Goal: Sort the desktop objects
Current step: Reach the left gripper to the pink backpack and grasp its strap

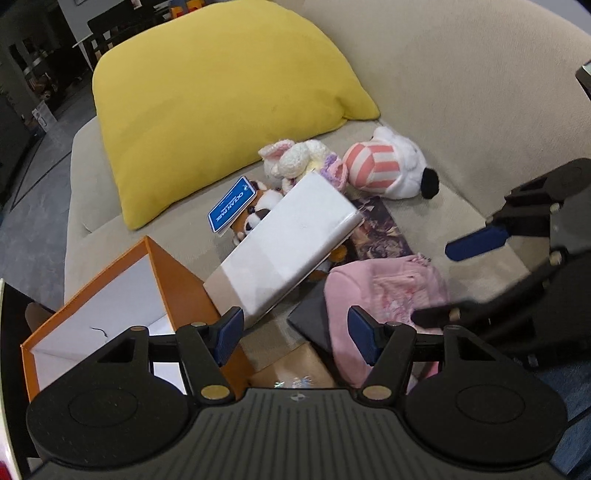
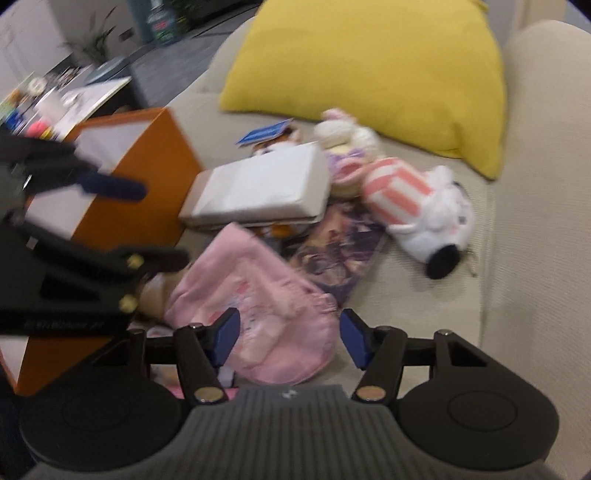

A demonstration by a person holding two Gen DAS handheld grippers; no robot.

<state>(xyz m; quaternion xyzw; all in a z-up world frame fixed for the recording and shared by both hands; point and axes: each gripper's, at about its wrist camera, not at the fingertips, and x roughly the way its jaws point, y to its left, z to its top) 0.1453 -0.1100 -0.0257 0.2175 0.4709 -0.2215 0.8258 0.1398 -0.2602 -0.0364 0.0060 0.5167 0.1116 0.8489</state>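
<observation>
Pink pouch point(image 2: 255, 306) lies at the sofa's point(image 1: 461, 92) front edge beside the orange box point(image 1: 122, 291); my right claw point(image 2: 290, 338) hangs open over it, left claw point(image 1: 295, 338) open too, sorting barely begun—next, close on the pouch.

I'm looking into a home living room. A beige fabric sofa point(image 1: 461, 92) fills my view, with a yellow cushion point(image 1: 221, 110) propped against its back and plush toys point(image 1: 391, 166) scattered on the seat. Far left I make out dark dining chairs point(image 1: 107, 29) and a houseplant point(image 2: 96, 40).
</observation>
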